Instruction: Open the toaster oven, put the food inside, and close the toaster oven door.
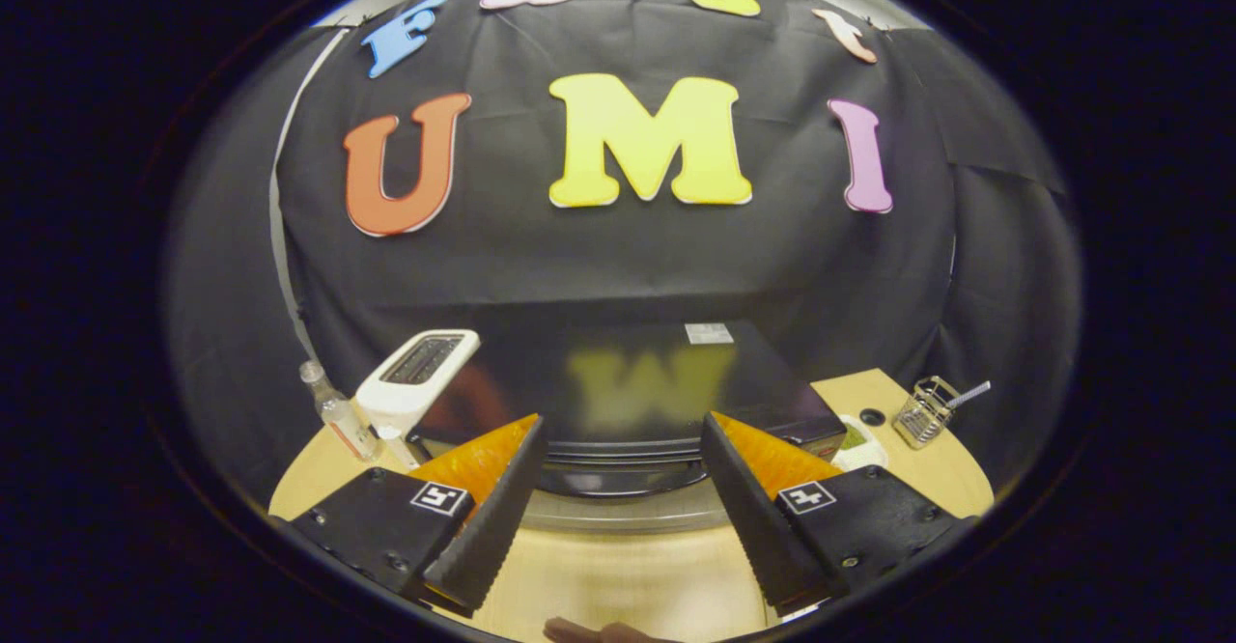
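the gripper (618, 474) hovered wide open and empty just above the toaster oven (628, 392), whose door handle (623, 479) lay between the fingers, apparently unopened, so opening, loading the food dish (857, 442) beside it and closing all remained.

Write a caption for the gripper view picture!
Open gripper held above the black toaster oven, door closed, white toaster beside it.

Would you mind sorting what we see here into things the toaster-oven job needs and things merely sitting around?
For the job:
- toaster oven, door shut, just ahead of the fingers
- gripper, open, holding nothing
- food dish, partly hidden beside the oven

Just lying about:
- white toaster
- clear bottle
- wire holder
- wooden table
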